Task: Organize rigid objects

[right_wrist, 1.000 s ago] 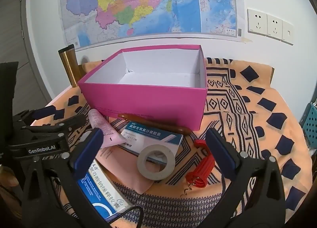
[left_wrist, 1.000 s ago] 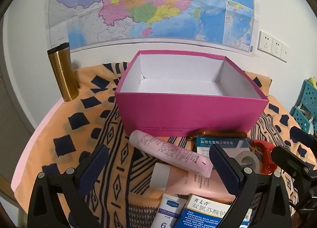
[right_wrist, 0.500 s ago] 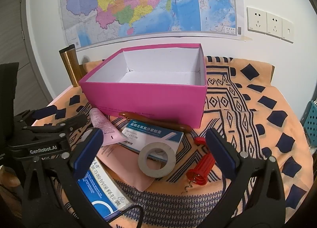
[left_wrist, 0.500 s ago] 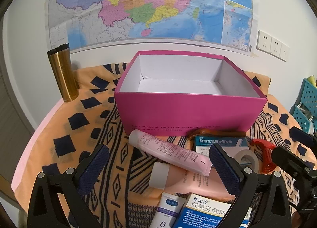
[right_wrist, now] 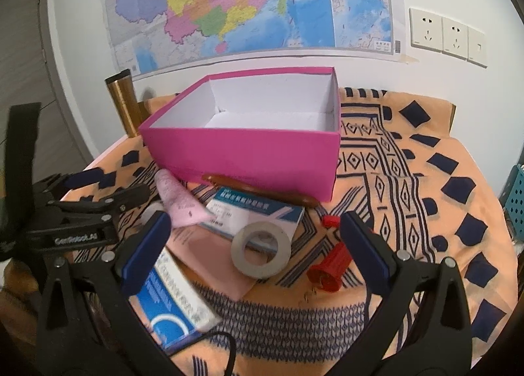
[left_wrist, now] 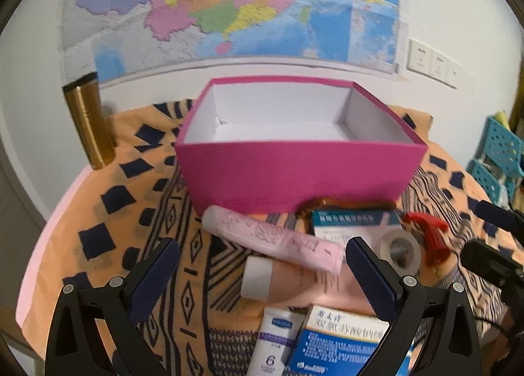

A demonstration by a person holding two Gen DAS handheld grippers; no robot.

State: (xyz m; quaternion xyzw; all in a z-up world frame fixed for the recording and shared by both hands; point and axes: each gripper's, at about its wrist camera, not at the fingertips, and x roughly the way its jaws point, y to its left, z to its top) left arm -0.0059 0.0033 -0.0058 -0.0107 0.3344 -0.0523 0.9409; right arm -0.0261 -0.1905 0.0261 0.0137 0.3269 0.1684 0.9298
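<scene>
An empty pink box (left_wrist: 294,173) (right_wrist: 249,160) stands on the patterned cloth. In front of it lie a pink tube (left_wrist: 271,238) (right_wrist: 178,199), a larger pink tube (left_wrist: 301,284), a white medicine box (left_wrist: 355,222) (right_wrist: 258,212), a tape roll (left_wrist: 399,253) (right_wrist: 261,250), a red corkscrew (left_wrist: 432,238) (right_wrist: 330,264), a brown stick (right_wrist: 262,189), a blue medicine box (left_wrist: 340,340) (right_wrist: 170,300) and a small white tube (left_wrist: 275,343). My left gripper (left_wrist: 262,281) is open above the tubes. My right gripper (right_wrist: 255,248) is open around the tape roll.
A gold tumbler (left_wrist: 90,124) (right_wrist: 126,104) stands at the back left by the wall. A map hangs behind the pink box. Blue baskets (left_wrist: 497,153) stand off the table's right side. The left gripper shows in the right wrist view (right_wrist: 98,199).
Both grippers have moved forward and down toward the pile. The tape roll now lies between the right fingers. Nothing on the cloth has moved.
</scene>
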